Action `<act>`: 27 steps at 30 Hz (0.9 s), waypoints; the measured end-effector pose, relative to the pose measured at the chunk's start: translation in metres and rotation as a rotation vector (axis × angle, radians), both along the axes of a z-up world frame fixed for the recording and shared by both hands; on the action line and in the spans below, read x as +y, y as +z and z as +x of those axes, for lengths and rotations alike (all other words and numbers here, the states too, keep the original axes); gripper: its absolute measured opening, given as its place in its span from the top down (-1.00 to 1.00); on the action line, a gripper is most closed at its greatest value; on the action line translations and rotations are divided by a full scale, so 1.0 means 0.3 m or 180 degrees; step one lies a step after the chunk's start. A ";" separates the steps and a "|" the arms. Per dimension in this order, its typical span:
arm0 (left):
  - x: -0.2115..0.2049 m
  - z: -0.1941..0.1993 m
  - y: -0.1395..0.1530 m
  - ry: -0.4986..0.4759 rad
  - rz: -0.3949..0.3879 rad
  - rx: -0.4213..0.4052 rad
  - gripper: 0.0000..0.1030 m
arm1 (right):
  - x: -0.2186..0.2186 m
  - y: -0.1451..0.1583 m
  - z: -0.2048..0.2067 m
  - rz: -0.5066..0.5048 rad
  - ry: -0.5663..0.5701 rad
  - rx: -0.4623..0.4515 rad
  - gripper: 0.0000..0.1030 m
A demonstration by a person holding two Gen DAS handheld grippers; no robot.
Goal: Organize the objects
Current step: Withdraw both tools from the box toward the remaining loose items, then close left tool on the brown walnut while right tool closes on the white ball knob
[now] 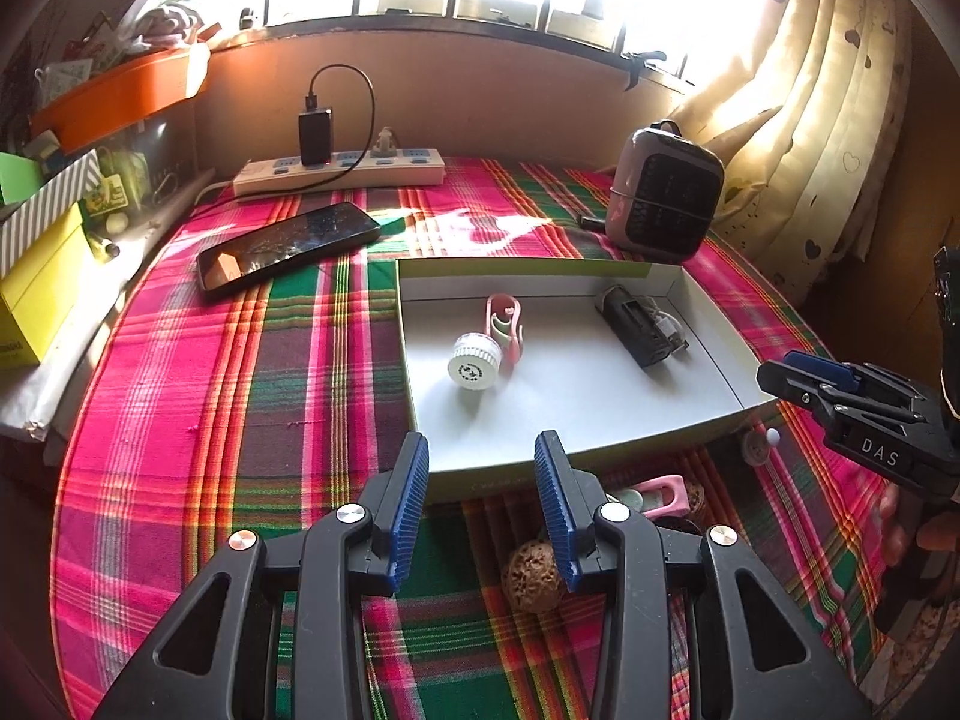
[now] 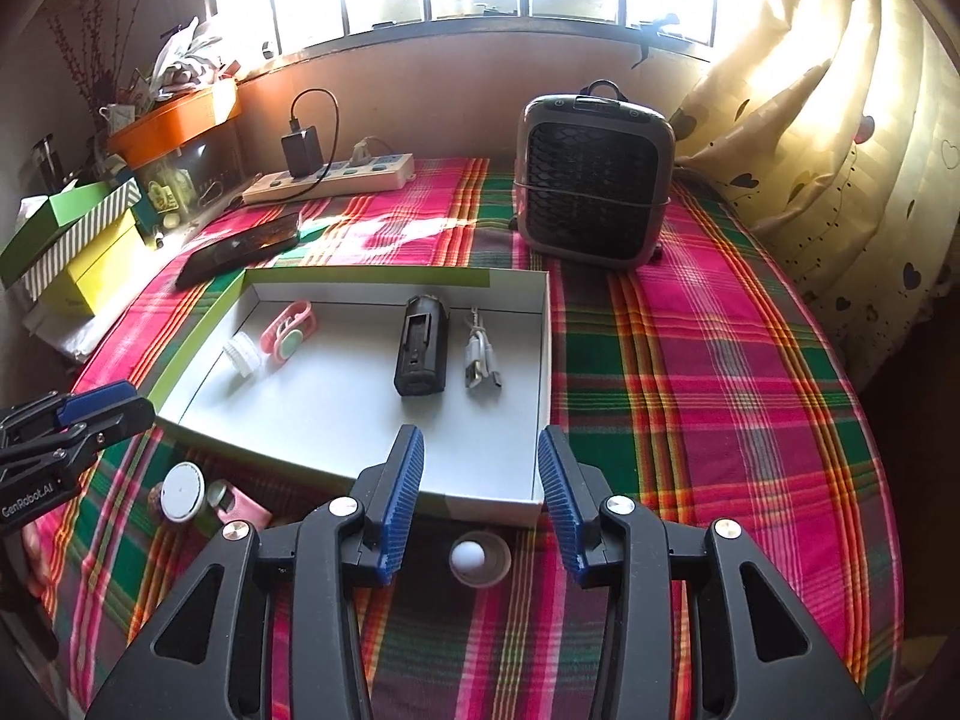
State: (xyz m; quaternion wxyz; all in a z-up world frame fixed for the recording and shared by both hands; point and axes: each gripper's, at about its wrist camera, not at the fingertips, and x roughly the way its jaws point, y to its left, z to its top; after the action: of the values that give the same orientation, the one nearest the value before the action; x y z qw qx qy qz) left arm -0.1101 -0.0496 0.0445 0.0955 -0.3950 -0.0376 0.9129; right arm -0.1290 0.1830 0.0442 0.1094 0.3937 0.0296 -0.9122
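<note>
Claws, left (image 1: 483,468) and right (image 2: 480,468), both gape empty at lower centre, above the white tray's (image 2: 480,501) near rim.

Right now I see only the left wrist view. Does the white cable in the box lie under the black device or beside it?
Observer: Beside it. The white cable lies right of the black device on the box floor, with a small gap between them.
Operator: Does the right gripper hold something?
Observer: No. The right gripper is open and empty.
Operator: What is near it outside the box?
Observer: A white ball sits in a small cup on the cloth.
</note>
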 end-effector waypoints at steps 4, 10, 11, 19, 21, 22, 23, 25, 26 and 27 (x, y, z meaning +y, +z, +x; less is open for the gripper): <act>-0.004 0.024 -0.003 -0.0008 0.0040 -0.0019 0.30 | 0.014 -0.014 0.033 -0.0029 -0.0022 -0.0002 0.17; -0.004 0.057 -0.030 -0.0056 0.0066 -0.0087 0.27 | 0.037 -0.038 0.076 -0.0068 -0.0051 -0.0026 0.15; -0.006 0.062 -0.032 -0.0064 0.0091 -0.0086 0.26 | 0.040 -0.043 0.083 -0.0071 -0.0044 -0.0031 0.10; -0.008 0.090 -0.055 -0.0121 0.0140 -0.0134 0.19 | 0.043 -0.082 0.104 -0.0034 -0.0025 -0.0107 0.04; -0.009 0.092 -0.064 -0.0118 0.0144 -0.0164 0.18 | 0.039 -0.093 0.106 -0.0028 -0.0010 -0.0134 0.04; -0.010 0.094 -0.067 -0.0119 0.0148 -0.0172 0.18 | 0.038 -0.098 0.107 -0.0027 -0.0006 -0.0147 0.04; -0.010 0.095 -0.068 -0.0123 0.0151 -0.0178 0.18 | 0.036 -0.104 0.107 -0.0029 -0.0001 -0.0160 0.04; -0.007 0.097 -0.072 -0.0145 0.0159 -0.0185 0.17 | 0.036 -0.116 0.104 -0.0028 0.0007 -0.0195 0.04; -0.005 0.097 -0.074 -0.0153 0.0162 -0.0196 0.17 | 0.036 -0.121 0.102 -0.0027 0.0008 -0.0209 0.04; -0.003 0.097 -0.077 -0.0160 0.0167 -0.0205 0.17 | 0.037 -0.126 0.099 -0.0030 0.0011 -0.0221 0.04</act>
State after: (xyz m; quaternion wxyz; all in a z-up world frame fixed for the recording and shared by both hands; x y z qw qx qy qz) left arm -0.0809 -0.0505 0.0214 0.1275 -0.4224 -0.0547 0.8958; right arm -0.0994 0.1939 0.0065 0.1137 0.4245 0.0222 -0.8980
